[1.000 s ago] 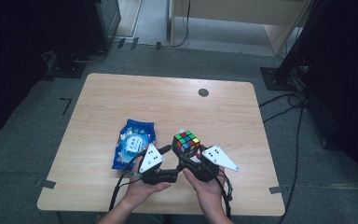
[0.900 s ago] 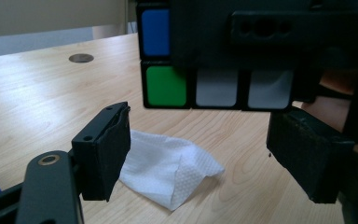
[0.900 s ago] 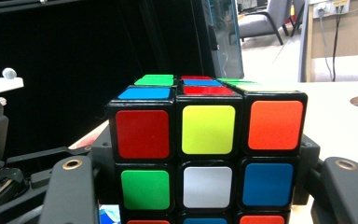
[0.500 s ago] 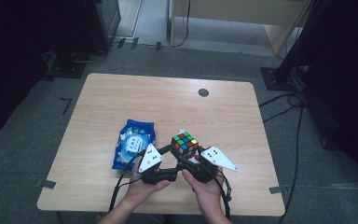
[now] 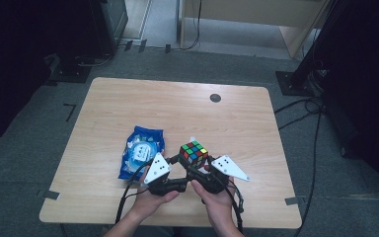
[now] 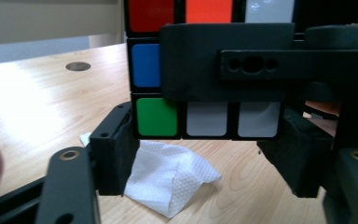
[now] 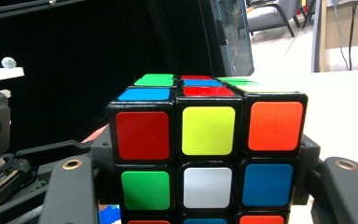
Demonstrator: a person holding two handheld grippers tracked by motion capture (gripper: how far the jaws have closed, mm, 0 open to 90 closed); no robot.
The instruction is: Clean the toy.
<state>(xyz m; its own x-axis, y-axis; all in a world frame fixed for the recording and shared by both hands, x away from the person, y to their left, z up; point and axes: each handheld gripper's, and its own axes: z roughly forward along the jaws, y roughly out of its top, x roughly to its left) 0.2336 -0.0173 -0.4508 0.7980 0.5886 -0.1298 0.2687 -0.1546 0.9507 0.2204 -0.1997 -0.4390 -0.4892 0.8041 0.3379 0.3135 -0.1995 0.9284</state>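
A scrambled Rubik's cube (image 5: 193,152) is held just above the table's near part, between both hands. My right gripper (image 7: 205,154) is shut on it, a pad pressed to each side, with red, yellow and orange stickers facing the camera. In the left gripper view, the cube's (image 6: 205,119) bottom row sits between the jaws of my left gripper (image 6: 205,140). Those jaws have just been closing and now touch its lower corners. One of the right gripper's black fingers (image 6: 228,65) crosses the cube's face. In the high view, the left gripper (image 5: 175,160) and right gripper (image 5: 202,168) meet at the cube.
A crumpled white tissue (image 6: 168,177) lies on the wooden table (image 5: 177,108) under the cube. A blue packet (image 5: 140,150) lies left of the hands. A small dark round cap (image 5: 215,98) sits in the far tabletop. Cables and stands surround the table on the floor.
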